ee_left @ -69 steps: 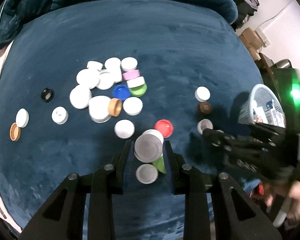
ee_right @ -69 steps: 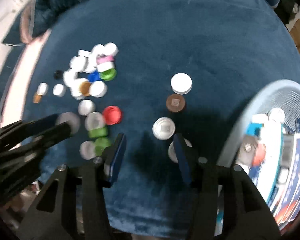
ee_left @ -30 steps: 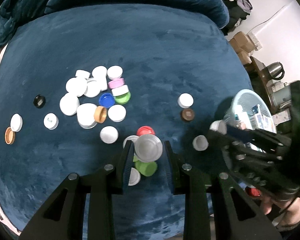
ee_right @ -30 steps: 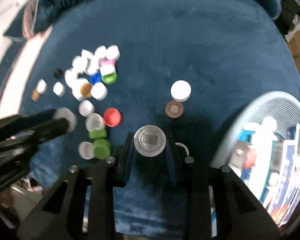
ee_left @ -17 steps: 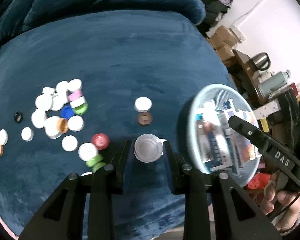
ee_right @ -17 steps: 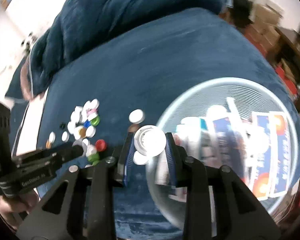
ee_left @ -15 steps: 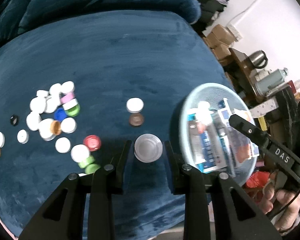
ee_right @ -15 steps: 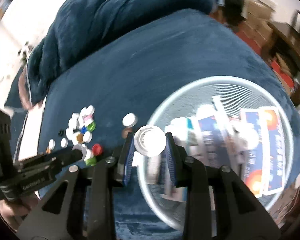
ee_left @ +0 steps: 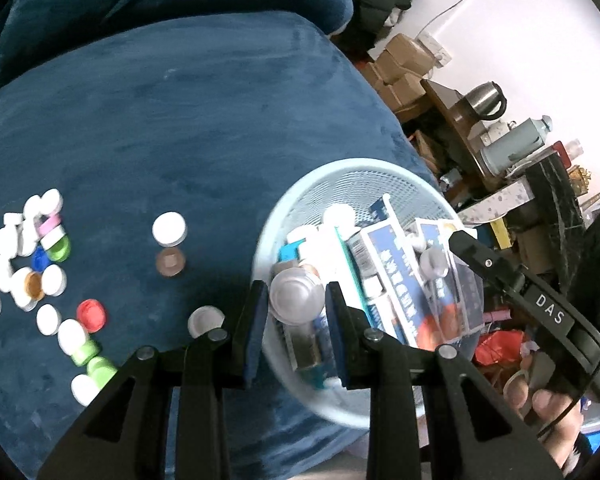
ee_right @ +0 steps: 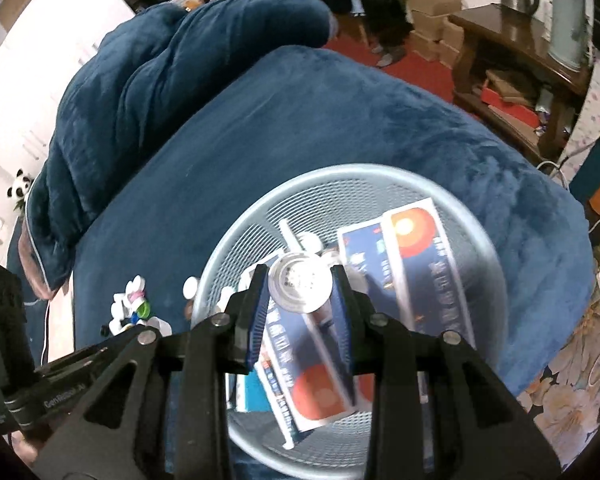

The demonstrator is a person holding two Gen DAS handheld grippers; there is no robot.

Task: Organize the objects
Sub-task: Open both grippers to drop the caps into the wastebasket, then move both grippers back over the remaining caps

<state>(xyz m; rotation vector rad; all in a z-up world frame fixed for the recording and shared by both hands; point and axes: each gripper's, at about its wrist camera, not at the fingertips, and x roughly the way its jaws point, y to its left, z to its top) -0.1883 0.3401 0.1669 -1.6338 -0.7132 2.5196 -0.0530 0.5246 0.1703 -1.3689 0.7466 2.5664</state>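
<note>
Both tools were over the pale blue basket (ee_left: 284,216), the left tool (ee_left: 296,308) closed on a silver cap (ee_left: 296,298), the right tool (ee_right: 300,294) gripping a clear lid (ee_right: 300,288). Many loose caps (ee_left: 32,256) (mostly white) remained on the bed (ee_left: 180,120), so sorting seemed unfinished.

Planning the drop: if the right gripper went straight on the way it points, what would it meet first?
Probably the blue cartons lying in the mesh basket, directly beyond the held cap; depth is unclear.
</note>
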